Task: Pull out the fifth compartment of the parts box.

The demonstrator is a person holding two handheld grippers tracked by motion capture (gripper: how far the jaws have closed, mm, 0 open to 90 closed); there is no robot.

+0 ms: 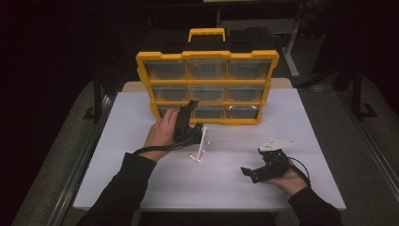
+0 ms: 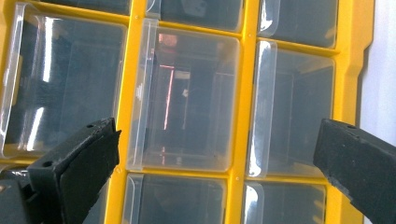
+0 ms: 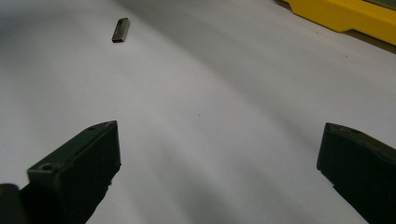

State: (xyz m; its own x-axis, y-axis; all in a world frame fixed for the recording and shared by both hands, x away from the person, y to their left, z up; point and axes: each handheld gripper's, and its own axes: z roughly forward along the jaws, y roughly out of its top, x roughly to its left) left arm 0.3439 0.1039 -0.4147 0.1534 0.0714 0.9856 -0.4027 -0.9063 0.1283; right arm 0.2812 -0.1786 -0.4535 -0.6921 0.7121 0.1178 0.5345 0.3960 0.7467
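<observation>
Left gripper (image 1: 188, 109) raised to the front of the yellow organizer (image 1: 207, 55), at the left end of its bottom row of clear drawers; jaws spread wide, nothing between them. In the left gripper view, gripper (image 2: 217, 154) aimed at one clear drawer (image 2: 187, 100), with the yellow frame (image 2: 250, 93) running beside it; whether the jaws touch the drawer, cannot tell. Right gripper (image 1: 256, 170) low over the white table (image 1: 141, 174), well apart from the organizer, jaws also wide open and empty. In the right gripper view, gripper (image 3: 219, 163) above bare table (image 3: 210, 93), a small dark clip-like piece (image 3: 120, 30) lying farther away, a yellow edge of the organizer (image 3: 345, 16) at the top right.
</observation>
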